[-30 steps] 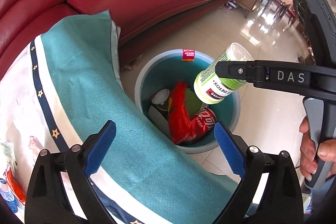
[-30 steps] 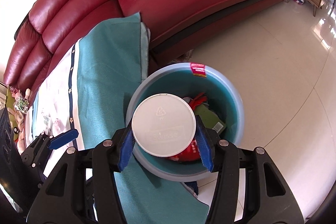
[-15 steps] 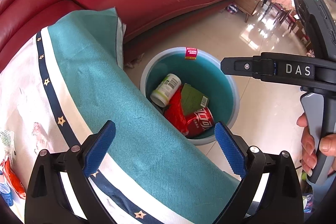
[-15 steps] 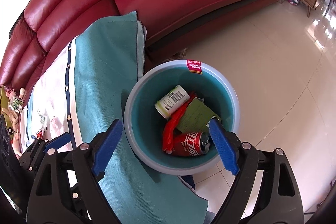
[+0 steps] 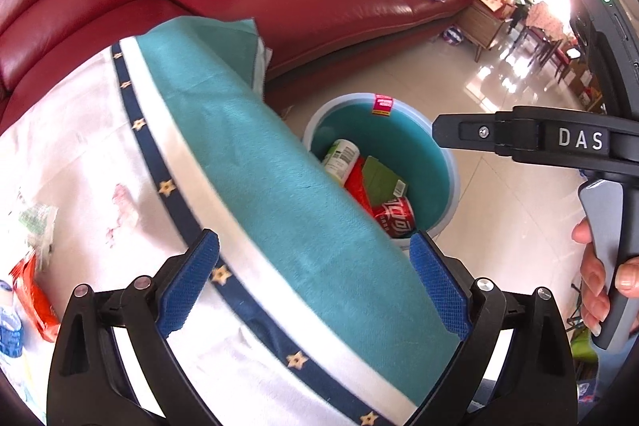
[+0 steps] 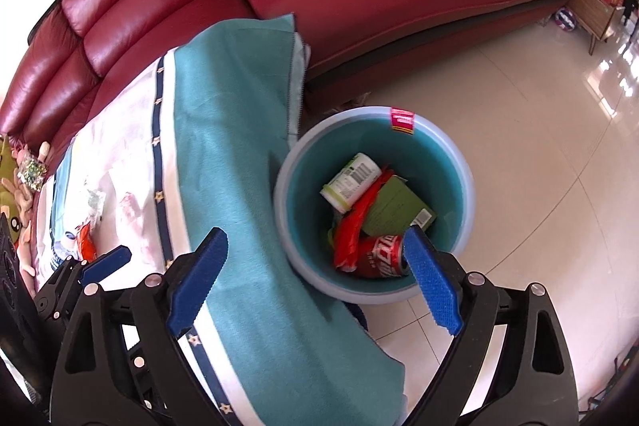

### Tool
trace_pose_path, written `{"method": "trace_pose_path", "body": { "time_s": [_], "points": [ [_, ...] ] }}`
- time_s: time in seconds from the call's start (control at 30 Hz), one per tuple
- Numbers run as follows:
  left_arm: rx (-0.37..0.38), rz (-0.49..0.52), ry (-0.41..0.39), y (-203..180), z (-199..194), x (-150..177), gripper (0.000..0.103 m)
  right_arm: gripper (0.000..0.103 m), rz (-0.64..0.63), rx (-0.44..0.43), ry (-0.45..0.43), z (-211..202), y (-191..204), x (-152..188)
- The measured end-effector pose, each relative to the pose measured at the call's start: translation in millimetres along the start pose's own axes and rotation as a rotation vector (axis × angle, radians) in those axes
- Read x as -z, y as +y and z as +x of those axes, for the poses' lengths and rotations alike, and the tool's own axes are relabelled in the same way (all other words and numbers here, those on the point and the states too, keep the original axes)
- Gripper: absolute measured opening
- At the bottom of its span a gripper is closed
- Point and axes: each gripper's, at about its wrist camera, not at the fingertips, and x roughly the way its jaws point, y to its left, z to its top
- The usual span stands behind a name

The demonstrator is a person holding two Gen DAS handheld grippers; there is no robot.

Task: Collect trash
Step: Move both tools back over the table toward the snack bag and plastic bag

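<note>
Both the left gripper and right gripper are held wide open, with nothing between their fingers. The white plastic bottle lies inside the round blue bin, while the orange wrapper is left on the white-and-teal tablecloth. The thin wrapper could be pinched together with the cloth and dragged.

Bright daylight glares off the floor — fisheye edges bend dark, tablecloth slightly motion-blurred.
</note>
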Motion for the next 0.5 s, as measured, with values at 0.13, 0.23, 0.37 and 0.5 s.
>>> {"method": "trace_pose_path", "body": {
  "time_s": [0.13, 0.23, 0.37, 0.5],
  "points": [
    [-0.038, -0.036, -0.015, 24, -19, 17, 0.097, 0.086, -0.045, -0.022, 0.012, 2, 30, 6],
    [-0.068, -0.078, -0.025, 48, -34, 31, 0.097, 0.086, -0.084, -0.04, 0.021, 6, 55, 11],
    [-0.112, -0.155, -0.033, 85, -50, 50, 0.097, 0.086, -0.125, -0.062, 0.044, 16, 88, 18],
    [-0.165, -0.244, -0.037, 125, -60, 71, 0.097, 0.086, -0.159, -0.082, 0.062, 27, 118, 24]
  ]
}}
